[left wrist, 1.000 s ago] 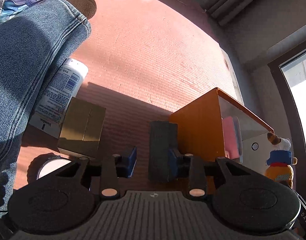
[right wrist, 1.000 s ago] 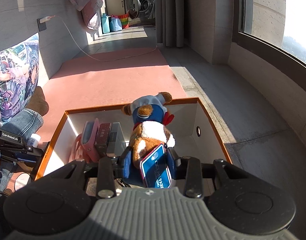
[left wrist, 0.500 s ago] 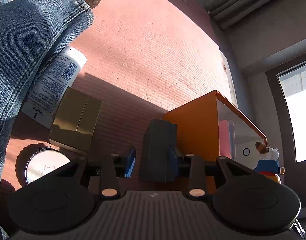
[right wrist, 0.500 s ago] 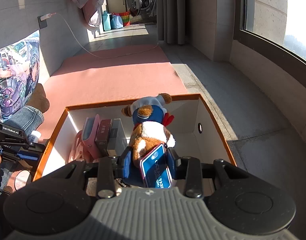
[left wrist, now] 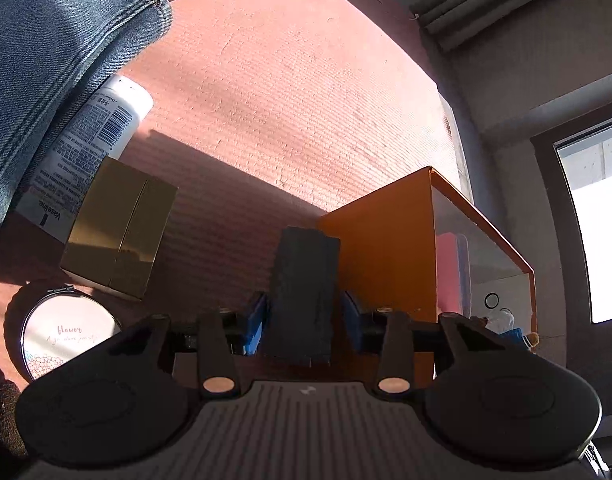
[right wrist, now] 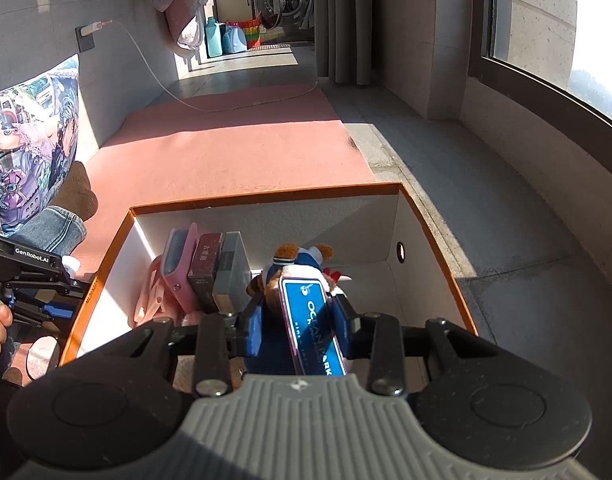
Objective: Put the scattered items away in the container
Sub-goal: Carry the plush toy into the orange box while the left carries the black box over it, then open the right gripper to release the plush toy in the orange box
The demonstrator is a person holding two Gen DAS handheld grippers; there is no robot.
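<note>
Dark grey foamy block [left wrist: 304,292] is the thing to watch on the left side: it stands on the pink mat [left wrist: 306,92] right between the jaws of the left gripper [left wrist: 304,324], long axis running away from the camera, tight up against the outside of the orange box [left wrist: 381,256], which sits just to its right. So that block has to go up and over the orange wall to the right, and the left hand is obviously the nearer one. The jaws have just been opening; there looks to be a sliver of daylight on both sides of the block, so I'd call it straddled, not squeezed.

The right gripper [right wrist: 302,322] hangs over the near part of the box, jaws narrow and clamped on a blue card-like thing [right wrist: 311,320] marked "Ocean Park", long axis pointing away from the camera. The plush bear [right wrist: 302,268] lies in the box just beyond it.

Left on the mat: gold carton [left wrist: 120,236], round compact [left wrist: 68,334], Vaseline bottle [left wrist: 90,152], all left of the block.
</note>
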